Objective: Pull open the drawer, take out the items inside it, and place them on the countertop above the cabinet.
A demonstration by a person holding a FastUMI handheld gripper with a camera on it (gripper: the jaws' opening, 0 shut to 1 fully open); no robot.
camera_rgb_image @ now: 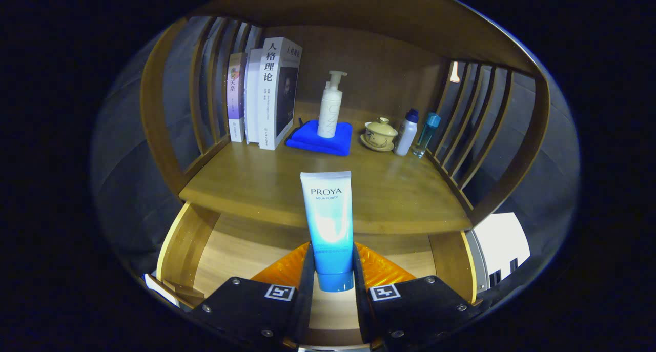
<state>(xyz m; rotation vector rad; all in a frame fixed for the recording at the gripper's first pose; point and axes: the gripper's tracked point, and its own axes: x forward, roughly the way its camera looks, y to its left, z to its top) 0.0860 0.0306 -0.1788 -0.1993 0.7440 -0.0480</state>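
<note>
The wooden cabinet (169, 137) has slatted sides, and its top is a wide bench (256, 183) that lies beyond the fingers. Below the front edge of the bench, the drawer (241, 249) is pulled open, and its pale floor shows under the fingers. At the back left of the bench three books (261, 96) stand upright, touching each other. Beside them lies a folded blue cloth (320, 139), and a white pump bottle (329, 108) stands on it. To the right are a small lidded cup (380, 133) on a saucer, then a white bottle (406, 132) and a thin blue bottle (427, 134), near together.

The gripper (332, 270) is held level above the open drawer and points straight to the bench. Its two fingers (287, 267) are clamped on the blue tube (328, 224), near its cap. The tube stands upright with the cap down, between the fingers, lifted over the drawer in front of the bench edge.
</note>
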